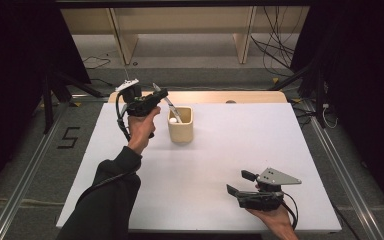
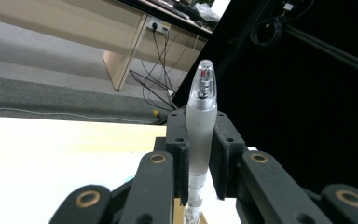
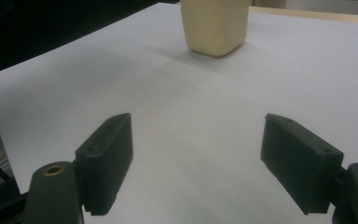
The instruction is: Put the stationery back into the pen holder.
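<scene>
Nearest the lens in the left gripper view, the left gripper [image 2: 200, 158] is clenched on a pen [image 2: 200, 121], its two black jaws pressing the frosted barrel from both sides. Its long axis runs up between the jaws, with the clear end and its small spring standing past the jaw tips; the lower end is cut off at the bottom edge of that view. From the high view the pen [image 1: 169, 106] slants down from the left gripper [image 1: 159, 96] into a cream cup [image 1: 181, 131], its lower end just inside the mouth. Something small and white sits against the cup's inner wall; what it is cannot be made out.

That hand [image 1: 141, 131] is raised just left of the cup, its dark sleeve running down to the bottom edge of the high view.

Well apart from the cup, toward the near right corner of the white table [image 1: 215, 165], the right gripper [image 1: 240, 183] rests low in its hand with its jaws spread wide and holding nothing. In the right gripper view the right gripper [image 3: 196, 158] faces the cup [image 3: 214, 28] across bare tabletop; the cup's rim is cut off at the top.

Open white surface lies on every side of the cup, broadest to its right and toward the person. Dark curtains close in both sides of the table.
</scene>
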Demonstrator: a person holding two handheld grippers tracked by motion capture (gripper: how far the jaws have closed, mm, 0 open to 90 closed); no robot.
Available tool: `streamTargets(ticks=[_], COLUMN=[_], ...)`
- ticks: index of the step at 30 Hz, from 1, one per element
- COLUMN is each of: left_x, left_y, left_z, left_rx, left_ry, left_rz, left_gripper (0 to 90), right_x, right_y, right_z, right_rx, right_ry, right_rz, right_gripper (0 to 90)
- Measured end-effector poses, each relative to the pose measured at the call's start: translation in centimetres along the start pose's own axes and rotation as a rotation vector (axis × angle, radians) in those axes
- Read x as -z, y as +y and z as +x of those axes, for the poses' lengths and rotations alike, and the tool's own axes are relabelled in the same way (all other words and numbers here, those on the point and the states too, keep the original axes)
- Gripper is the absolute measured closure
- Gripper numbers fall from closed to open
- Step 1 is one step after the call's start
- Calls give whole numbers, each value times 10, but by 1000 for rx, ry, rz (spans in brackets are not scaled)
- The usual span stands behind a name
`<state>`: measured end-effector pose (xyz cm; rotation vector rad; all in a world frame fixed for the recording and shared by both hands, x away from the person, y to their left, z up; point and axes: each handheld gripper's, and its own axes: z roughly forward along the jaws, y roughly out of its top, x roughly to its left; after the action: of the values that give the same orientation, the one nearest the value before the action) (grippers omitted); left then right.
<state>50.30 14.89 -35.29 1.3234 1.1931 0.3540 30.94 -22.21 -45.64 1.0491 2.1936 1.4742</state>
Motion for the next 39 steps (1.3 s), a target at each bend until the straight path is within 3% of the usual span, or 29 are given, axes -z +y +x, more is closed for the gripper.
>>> streamTargets(ticks=[5, 16, 39], left_x=[-9, -25, -41], left_y=[-1, -11, -26], left_z=[0, -1, -6], left_rx=[-14, -13, -39], left_ry=[24, 34, 32], left_rz=[13, 49, 121], left_gripper=[795, 794, 790], right_x=[1, 1, 0], right_y=[0, -1, -1], right_z=[0, 1, 2], right_rx=[-1, 7, 8], right_ry=[0, 3, 8], right_rz=[-3, 0, 4], right_gripper=[256, 255, 256])
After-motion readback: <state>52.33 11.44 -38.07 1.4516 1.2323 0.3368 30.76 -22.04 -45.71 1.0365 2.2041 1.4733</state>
